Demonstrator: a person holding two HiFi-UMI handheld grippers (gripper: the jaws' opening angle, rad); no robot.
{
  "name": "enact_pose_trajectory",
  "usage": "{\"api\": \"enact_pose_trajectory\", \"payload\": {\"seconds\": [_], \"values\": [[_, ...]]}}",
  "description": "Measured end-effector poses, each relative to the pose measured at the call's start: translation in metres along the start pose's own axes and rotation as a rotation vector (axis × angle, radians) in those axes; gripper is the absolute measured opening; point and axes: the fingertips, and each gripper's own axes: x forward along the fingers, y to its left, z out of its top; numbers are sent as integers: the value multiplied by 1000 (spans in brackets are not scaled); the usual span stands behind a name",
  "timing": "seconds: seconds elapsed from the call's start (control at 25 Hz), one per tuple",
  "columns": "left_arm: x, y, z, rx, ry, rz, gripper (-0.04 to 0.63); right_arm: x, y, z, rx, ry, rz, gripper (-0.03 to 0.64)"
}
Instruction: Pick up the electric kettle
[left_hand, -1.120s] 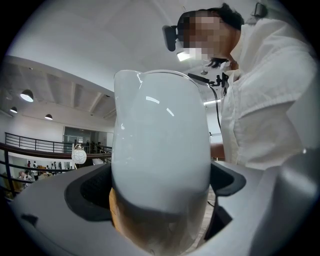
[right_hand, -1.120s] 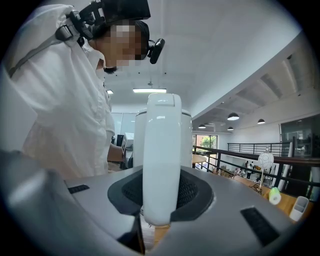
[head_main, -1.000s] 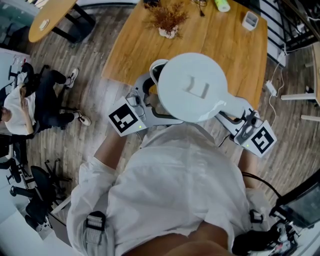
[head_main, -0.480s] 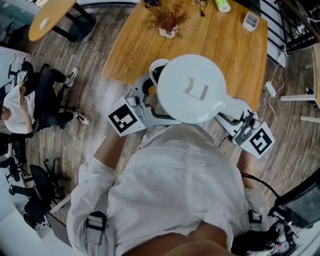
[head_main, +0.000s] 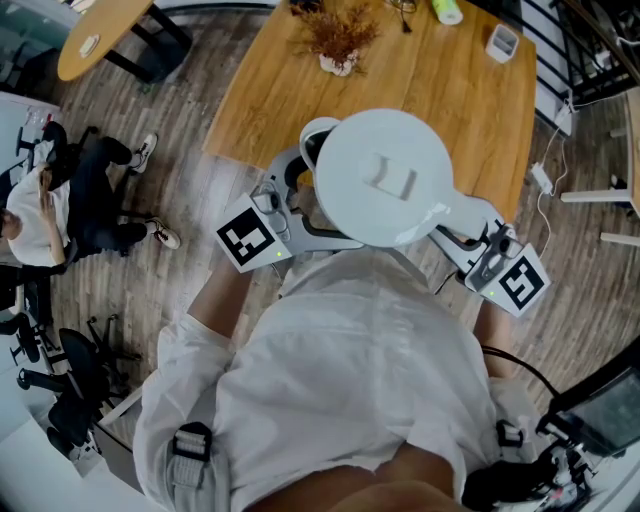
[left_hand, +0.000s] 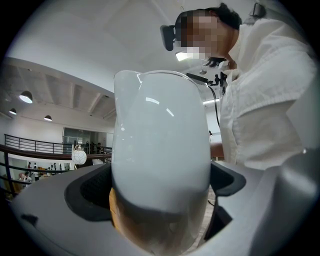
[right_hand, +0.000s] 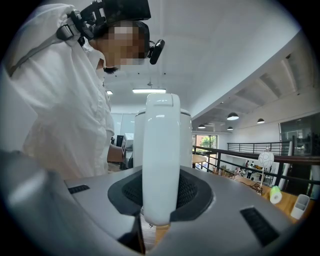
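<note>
The white electric kettle (head_main: 385, 178) hangs in the air in front of the person's chest, over the near edge of the wooden table (head_main: 470, 110); the head view looks down on its round lid. My left gripper (head_main: 293, 197) is shut on the kettle's body at the spout side, and in the left gripper view the rounded body (left_hand: 160, 160) fills the gap between the dark pads (left_hand: 86, 194). My right gripper (head_main: 468, 225) is shut on the kettle's handle (right_hand: 161, 150), which stands upright between its meshed pads (right_hand: 192, 192). The kettle's base is hidden.
The table carries a dried-flower vase (head_main: 337, 42), a small white box (head_main: 500, 40) and a green object (head_main: 446, 10) at its far end. A round table (head_main: 100, 35) stands far left. A seated person (head_main: 50, 210) and office chairs (head_main: 60, 380) are on the left.
</note>
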Motion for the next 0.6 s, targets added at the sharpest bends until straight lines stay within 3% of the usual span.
{"api": "enact_pose_trajectory", "payload": {"seconds": [0.6], "values": [[0, 0, 0, 2, -1, -7, 586, 0, 1, 0, 12, -10, -6, 92]]}}
